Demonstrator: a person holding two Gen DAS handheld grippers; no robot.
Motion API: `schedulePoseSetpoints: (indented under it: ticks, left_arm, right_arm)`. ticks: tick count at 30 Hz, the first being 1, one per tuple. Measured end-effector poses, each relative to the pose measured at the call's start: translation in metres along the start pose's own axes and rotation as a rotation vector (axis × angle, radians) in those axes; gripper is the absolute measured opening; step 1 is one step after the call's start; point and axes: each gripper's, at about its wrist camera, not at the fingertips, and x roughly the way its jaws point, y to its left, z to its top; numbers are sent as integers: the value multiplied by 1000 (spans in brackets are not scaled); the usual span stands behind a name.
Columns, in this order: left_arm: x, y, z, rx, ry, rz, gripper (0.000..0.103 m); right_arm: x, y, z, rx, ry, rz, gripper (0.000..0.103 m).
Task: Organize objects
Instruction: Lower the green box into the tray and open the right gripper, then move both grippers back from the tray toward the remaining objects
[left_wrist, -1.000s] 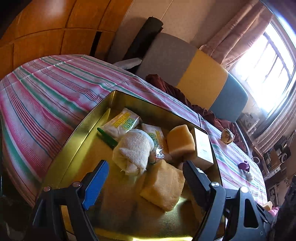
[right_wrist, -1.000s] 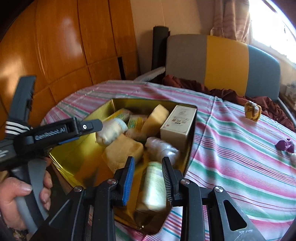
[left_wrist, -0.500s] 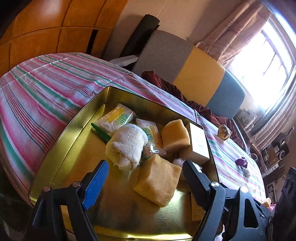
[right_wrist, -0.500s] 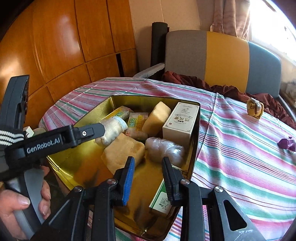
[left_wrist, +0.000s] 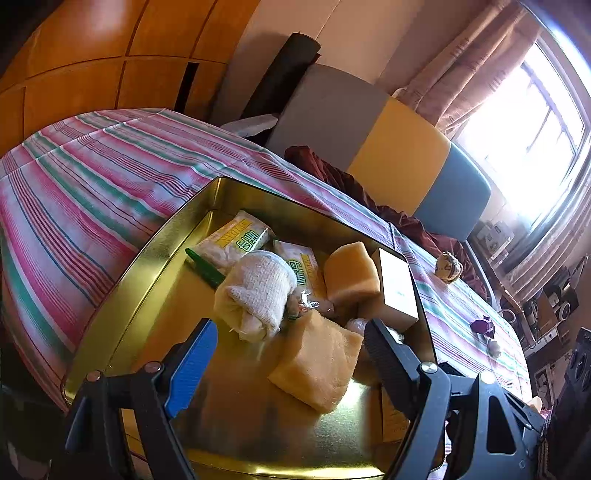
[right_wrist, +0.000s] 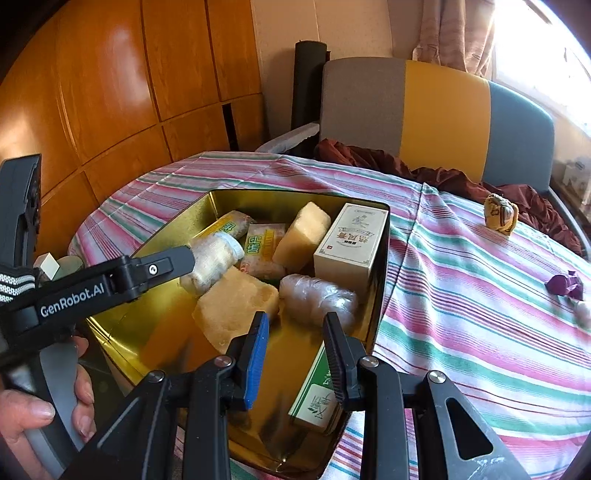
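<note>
gold tin (right_wrist: 380, 295) at frame centre on the striped tabletop (right_wrist: 480, 295), holding the gathered things.
inside: white box (right_wrist: 351, 240), two yellow sponges (right_wrist: 236, 306), rolled cloth (left_wrist: 258, 291), packets. left gripper (left_wrist: 288, 354) jaws released; right gripper (right_wrist: 295, 354) jaws clenched, empty.

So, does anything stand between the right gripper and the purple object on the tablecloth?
Only the right wall of the gold tin: the right gripper is over the tin's inside. Beyond that wall, only bare striped tablecloth lies before the purple object.
</note>
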Motion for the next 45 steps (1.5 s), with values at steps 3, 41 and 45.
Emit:
schedulePoseSetpoints:
  ticks: [3,41,45]
  left_arm:
    - [0,-2,-1,7,8,-9,83]
    - [7,-183,-55,460,172,-261,83]
    - [11,-204,-71,505,218,-289,83]
  right_arm:
    - [-2,-3,2,7,-7,-5,31]
    - [-44,-293,-70,457,57,-491,74]
    - [-49,-359,-63,551,34,-568,76]
